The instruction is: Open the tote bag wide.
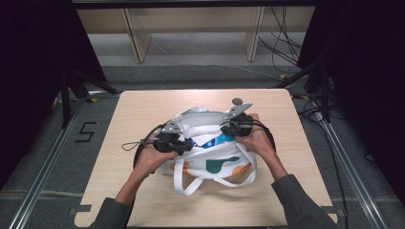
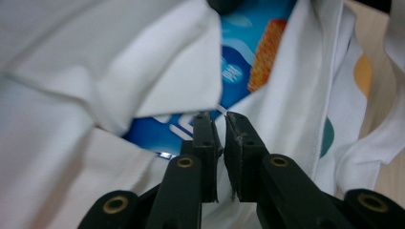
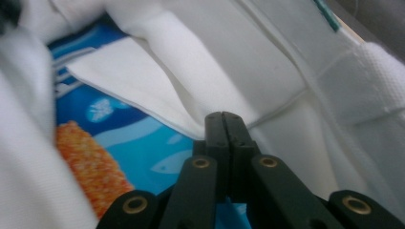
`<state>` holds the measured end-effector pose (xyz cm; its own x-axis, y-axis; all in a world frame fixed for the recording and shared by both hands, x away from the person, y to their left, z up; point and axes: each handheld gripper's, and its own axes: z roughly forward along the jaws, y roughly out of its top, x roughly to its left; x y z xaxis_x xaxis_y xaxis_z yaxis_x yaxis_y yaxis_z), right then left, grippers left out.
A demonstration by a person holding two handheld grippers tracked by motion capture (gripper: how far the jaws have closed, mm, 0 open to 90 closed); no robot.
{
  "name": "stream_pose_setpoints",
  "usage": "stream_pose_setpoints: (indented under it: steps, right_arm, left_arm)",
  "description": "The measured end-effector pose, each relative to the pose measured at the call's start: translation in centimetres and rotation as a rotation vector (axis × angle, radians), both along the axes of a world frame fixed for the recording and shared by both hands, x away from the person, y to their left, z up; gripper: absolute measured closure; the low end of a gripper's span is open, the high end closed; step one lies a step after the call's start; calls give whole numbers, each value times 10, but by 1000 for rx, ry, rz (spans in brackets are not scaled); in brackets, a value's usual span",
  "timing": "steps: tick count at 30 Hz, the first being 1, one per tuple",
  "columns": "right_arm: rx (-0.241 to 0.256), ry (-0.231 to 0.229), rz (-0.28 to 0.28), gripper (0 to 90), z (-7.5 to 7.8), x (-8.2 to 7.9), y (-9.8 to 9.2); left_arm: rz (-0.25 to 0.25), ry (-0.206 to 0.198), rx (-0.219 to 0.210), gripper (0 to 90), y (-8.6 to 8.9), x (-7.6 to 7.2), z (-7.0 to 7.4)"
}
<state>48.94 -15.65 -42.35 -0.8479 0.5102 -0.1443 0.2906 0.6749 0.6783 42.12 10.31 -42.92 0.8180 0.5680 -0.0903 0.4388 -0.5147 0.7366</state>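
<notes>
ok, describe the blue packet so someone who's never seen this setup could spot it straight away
Start at the light wooden table; in its middle lies a white tote bag with teal and orange blobs. Both grippers work at its open mouth, the left gripper and the right gripper. The blue packet sits inside that mouth: glossy blue with an orange textured patch, the one printed plastic thing among white cloth.

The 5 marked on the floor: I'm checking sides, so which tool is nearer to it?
Left. The left tool is at the left side of the white bag, nearer the 5; the right tool is farther, across its opening.
</notes>
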Motion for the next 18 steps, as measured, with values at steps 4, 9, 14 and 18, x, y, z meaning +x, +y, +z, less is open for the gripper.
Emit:
stream_pose_setpoints:
  steps: [4, 9, 14, 18]
  right_arm:
    - [-58, -22, -51, 900, -4, 15, 3]
    - [-110, 22, -108, 900, -15, 42, 4]
    - [-119, 71, -147, 900, -17, 52, 3]
    - [-72, 34, -143, 900, -10, 47, 0]
  left_arm:
    - [-135, 76, 80, 892, -18, -12, -12]
    - [-187, 118, 82, 896, -20, -29, -25]
    - [-193, 145, 46, 896, -16, -28, -26]
    - [-155, 100, 16, 862, -12, -28, -21]
